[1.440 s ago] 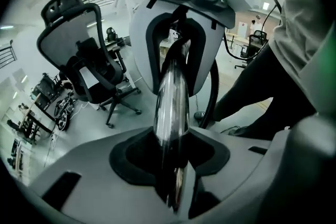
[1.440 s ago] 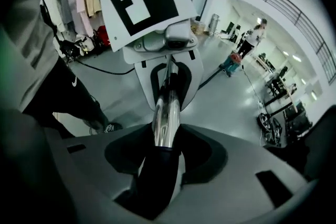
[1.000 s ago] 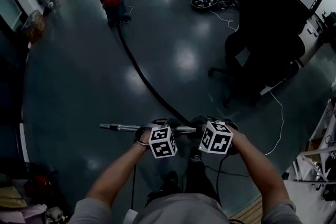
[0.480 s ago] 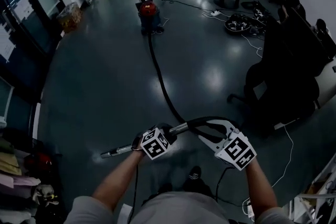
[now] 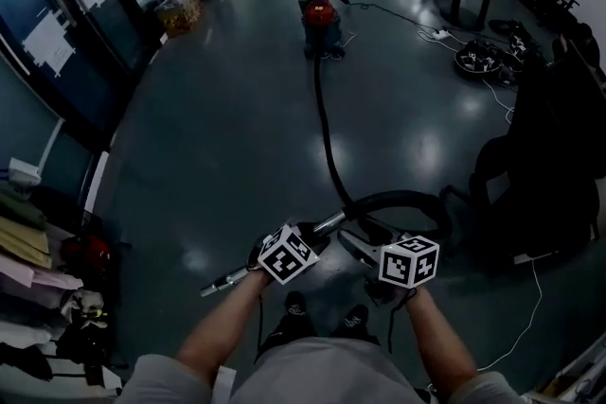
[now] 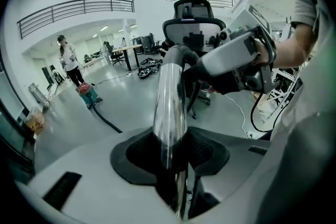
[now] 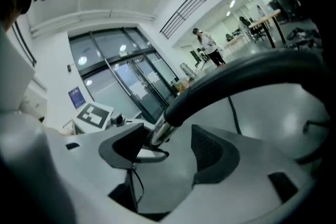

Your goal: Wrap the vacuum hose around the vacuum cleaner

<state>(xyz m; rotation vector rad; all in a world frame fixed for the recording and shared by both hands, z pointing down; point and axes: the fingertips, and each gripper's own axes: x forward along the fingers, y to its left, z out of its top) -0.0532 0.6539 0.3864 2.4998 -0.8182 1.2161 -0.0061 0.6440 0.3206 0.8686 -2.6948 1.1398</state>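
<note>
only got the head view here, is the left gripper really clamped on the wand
observer: yes. In the left gripper view the left gripper is shut tight on the wand.
operator: and the right one
observer: the right gripper is open. Its jaws have just been opening, and the hose end sits in the gap, not gripped.
operator: where does hose meet metal
observer: at a collar close beside one jaw of the right gripper.
</note>
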